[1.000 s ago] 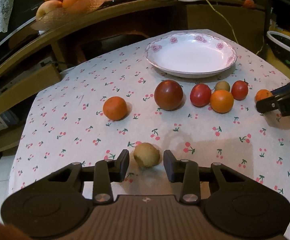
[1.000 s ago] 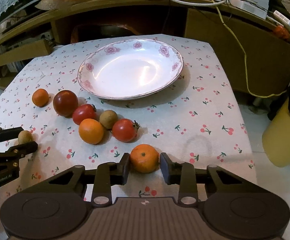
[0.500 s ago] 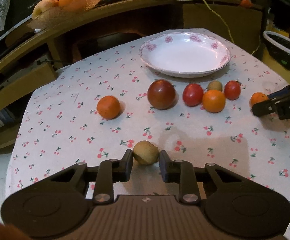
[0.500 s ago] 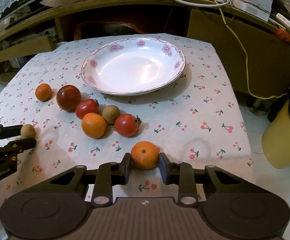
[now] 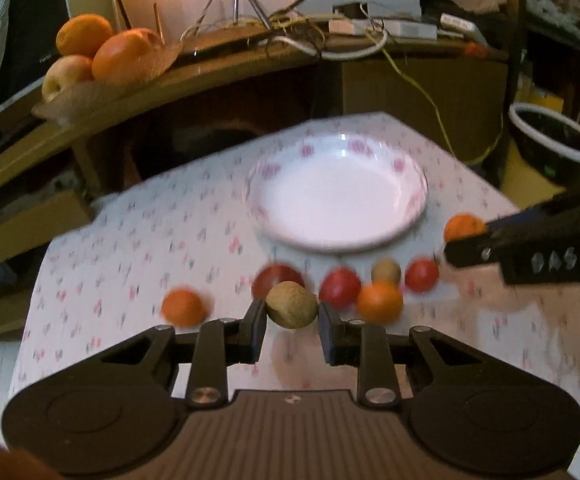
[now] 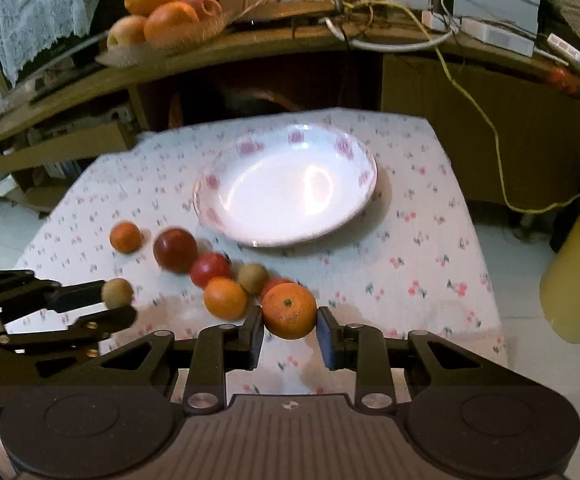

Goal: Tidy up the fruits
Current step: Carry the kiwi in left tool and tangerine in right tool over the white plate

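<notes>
My left gripper is shut on a small tan-brown round fruit and holds it above the cherry-print tablecloth; it also shows in the right wrist view. My right gripper is shut on a small orange, lifted off the cloth; it also shows in the left wrist view. A white plate with pink flowers stands empty behind. On the cloth lie an orange, a dark red fruit, a red tomato, another orange and a second tan fruit.
A wooden shelf curves behind the table, carrying a basket of oranges and apples and tangled cables. A yellow bin stands on the floor to the right of the table. The table's right edge is close.
Both grippers have closed on their fruits and lifted them off the cloth, moving up and towards the plate. The view is blurred from motion.
</notes>
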Action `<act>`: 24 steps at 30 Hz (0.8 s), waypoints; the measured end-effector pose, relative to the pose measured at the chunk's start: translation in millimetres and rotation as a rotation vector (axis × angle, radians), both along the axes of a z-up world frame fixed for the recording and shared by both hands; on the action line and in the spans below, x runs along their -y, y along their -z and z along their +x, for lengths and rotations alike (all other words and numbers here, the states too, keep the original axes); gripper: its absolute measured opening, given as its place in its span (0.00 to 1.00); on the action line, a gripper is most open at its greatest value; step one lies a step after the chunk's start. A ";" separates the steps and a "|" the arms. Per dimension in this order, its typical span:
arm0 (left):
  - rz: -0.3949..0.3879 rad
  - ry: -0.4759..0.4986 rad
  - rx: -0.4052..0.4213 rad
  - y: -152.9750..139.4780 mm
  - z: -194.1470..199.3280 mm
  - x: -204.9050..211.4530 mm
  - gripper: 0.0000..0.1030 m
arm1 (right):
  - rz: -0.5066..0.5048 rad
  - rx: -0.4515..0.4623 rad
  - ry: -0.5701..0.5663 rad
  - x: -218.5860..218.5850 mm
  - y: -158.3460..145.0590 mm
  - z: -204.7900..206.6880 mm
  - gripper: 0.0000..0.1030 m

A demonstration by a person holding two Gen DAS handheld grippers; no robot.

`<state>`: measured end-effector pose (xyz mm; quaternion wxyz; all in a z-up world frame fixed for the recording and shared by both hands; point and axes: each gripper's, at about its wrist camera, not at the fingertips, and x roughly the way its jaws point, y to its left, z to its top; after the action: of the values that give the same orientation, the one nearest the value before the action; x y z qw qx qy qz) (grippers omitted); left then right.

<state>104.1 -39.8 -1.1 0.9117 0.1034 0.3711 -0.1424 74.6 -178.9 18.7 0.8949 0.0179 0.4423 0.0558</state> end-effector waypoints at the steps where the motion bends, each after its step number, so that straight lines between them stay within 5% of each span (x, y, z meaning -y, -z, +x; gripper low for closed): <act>1: -0.005 -0.004 0.002 -0.8 6.0 1.8 0.32 | -0.001 0.006 0.003 -0.8 -0.9 4.4 0.28; 24: 0.032 -0.026 -0.004 12.7 81.4 26.9 0.32 | -0.059 0.013 0.017 -10.7 16.9 87.2 0.28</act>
<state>185.5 -66.8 -13.8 0.9110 0.1126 0.3765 -0.1247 161.8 -168.2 1.8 0.8984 -0.0050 0.4377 0.0352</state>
